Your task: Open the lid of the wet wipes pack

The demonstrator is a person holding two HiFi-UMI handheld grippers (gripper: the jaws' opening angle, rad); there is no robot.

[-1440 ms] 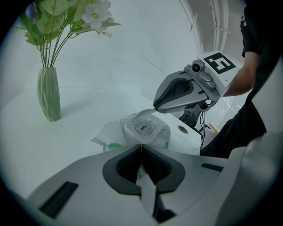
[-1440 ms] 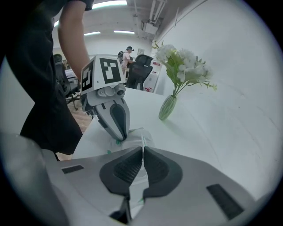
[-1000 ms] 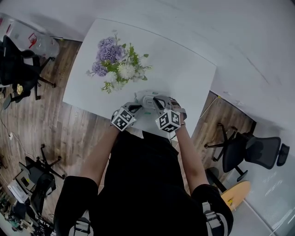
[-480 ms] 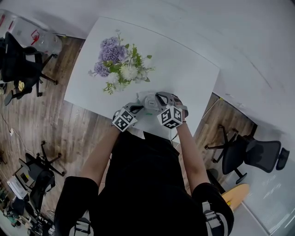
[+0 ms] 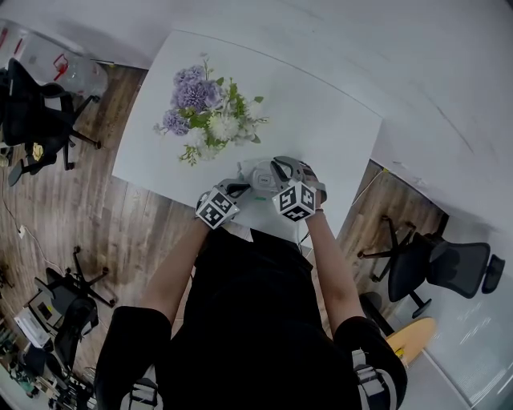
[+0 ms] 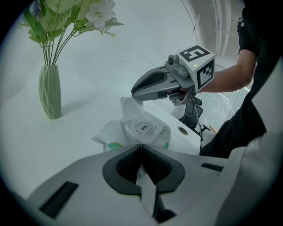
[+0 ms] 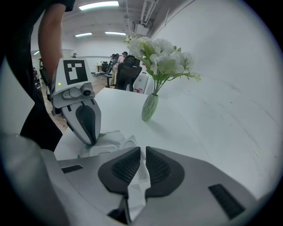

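1. Just ahead of the jaws of the left gripper (image 6: 141, 148) lies the wet wipes pack (image 6: 152, 132), flat on the white table (image 6: 53, 145) and close to the table's near edge.
2. The left jaws stand together with their tips meeting. They are pinched on the near edge of the pack's wrapper, and a strip of white film shows between the pads.
3. Beyond those jaws and slightly to their left, the pack's lid (image 6: 131, 108) stands flipped up. On the pack top beside the raised lid is a sticker (image 6: 143, 128) that reads OPEN.
4. The right gripper (image 7: 143, 150) reaches in from the right, above the left jaws, with its tip at the top edge of the raised lid.
5. In the right gripper view its jaws stand a narrow gap apart and have just been opening. The white lid sits between them, and the pads do not look pressed on it.
6. To the left of the right jaws, the left gripper's tip comes down onto the corner of the pack and touches it.
7. A green vase (image 6: 49, 90) of flowers (image 6: 75, 13) stands well beyond both pairs of jaws, far left of the left ones and almost straight ahead of the right ones.
8. The person's arm (image 6: 230, 77) extends behind the right gripper.
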